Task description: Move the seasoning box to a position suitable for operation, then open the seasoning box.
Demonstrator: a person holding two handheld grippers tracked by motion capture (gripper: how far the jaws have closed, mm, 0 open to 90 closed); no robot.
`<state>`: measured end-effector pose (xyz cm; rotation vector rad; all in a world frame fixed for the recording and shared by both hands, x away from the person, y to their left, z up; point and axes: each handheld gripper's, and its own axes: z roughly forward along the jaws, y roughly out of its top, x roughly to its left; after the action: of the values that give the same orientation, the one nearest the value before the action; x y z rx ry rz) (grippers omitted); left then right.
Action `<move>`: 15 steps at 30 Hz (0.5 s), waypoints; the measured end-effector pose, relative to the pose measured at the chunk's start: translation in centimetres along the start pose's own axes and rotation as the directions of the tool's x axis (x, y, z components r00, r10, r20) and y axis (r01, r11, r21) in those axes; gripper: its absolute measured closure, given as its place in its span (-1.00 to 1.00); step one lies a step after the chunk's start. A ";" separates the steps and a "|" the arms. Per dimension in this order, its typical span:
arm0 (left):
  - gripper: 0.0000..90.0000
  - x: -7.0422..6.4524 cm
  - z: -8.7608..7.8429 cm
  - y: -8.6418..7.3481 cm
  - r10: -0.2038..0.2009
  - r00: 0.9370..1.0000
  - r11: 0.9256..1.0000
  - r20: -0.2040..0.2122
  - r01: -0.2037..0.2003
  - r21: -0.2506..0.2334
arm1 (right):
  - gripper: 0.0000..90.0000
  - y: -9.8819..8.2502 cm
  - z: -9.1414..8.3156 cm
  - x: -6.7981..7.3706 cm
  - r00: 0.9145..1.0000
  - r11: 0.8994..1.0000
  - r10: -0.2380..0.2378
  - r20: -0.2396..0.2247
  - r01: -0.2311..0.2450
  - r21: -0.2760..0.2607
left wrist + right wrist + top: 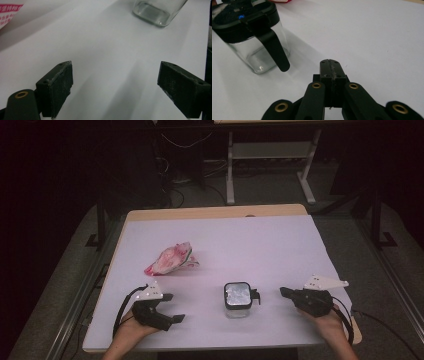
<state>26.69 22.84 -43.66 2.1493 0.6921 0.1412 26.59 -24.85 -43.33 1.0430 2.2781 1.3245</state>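
A square clear glass jar (237, 299) with a black lid and a black side latch stands near the table's front middle. In the right gripper view the jar (249, 37) is at upper left, its latch hanging down. A crumpled pink and white packet (170, 259) lies left of centre. My left gripper (173, 308) rests at the front left, jaws wide open and nothing between them; its pads (60, 87) frame bare table, with the jar's base (156, 11) ahead. My right gripper (283, 292) lies at the front right, shut and empty (330, 65), pointing toward the jar.
The white table top (260, 245) has a wooden strip along its far edge. Beyond it are dark floor, cables and a white desk frame (270, 160). A corner of the packet (8, 11) shows at the top left of the left gripper view.
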 end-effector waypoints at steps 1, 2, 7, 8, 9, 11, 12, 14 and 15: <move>-0.72 -0.2 0.1 0.2 0.000 1.000 1.000 0.005 0.000 -0.004 | 1.00 -0.1 0.0 -0.1 1.000 1.000 -0.004 0.001 0.004 -0.005; -0.72 -0.3 0.2 0.5 0.006 1.000 1.000 0.011 -0.006 -0.007 | 1.00 -0.2 0.1 -0.2 1.000 1.000 -0.005 0.006 0.005 0.002; -0.72 -1.1 0.9 1.9 0.041 0.998 0.999 0.043 -0.041 0.002 | 0.61 -0.4 0.3 -0.6 1.000 1.000 0.013 -0.020 -0.013 -0.019; -0.72 -1.2 1.0 2.2 0.050 0.998 0.999 0.048 -0.050 -0.003 | 0.61 -0.4 0.3 -0.6 1.000 1.000 0.013 -0.020 -0.013 -0.019; -0.72 -1.3 1.2 2.6 0.052 0.997 0.999 0.055 -0.051 -0.010 | 0.50 -0.4 0.3 -0.6 1.000 0.999 0.018 -0.020 -0.019 -0.028; -0.72 -1.4 1.4 3.0 0.063 0.996 0.998 0.061 -0.062 -0.007 | 0.25 -0.4 0.4 -0.7 1.000 0.999 0.023 -0.001 -0.023 -0.027; -0.72 -1.5 1.6 3.3 0.069 0.995 0.998 0.065 -0.069 -0.011 | 0.16 -0.4 0.5 -0.8 1.000 1.000 0.017 0.009 -0.017 -0.025; -0.73 -1.8 2.1 3.9 0.082 0.994 0.997 0.077 -0.082 -0.012 | 0.00 -0.5 0.7 -0.8 1.000 1.000 0.025 0.012 -0.025 -0.008; -0.72 -1.9 2.3 4.0 0.090 0.992 0.996 0.084 -0.088 -0.019 | -0.05 -0.5 0.8 -0.8 1.000 1.000 0.020 0.015 -0.020 -0.010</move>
<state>27.57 18.30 -41.73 2.1588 0.5445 0.1015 27.40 -25.09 -44.27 1.0721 2.2541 1.3294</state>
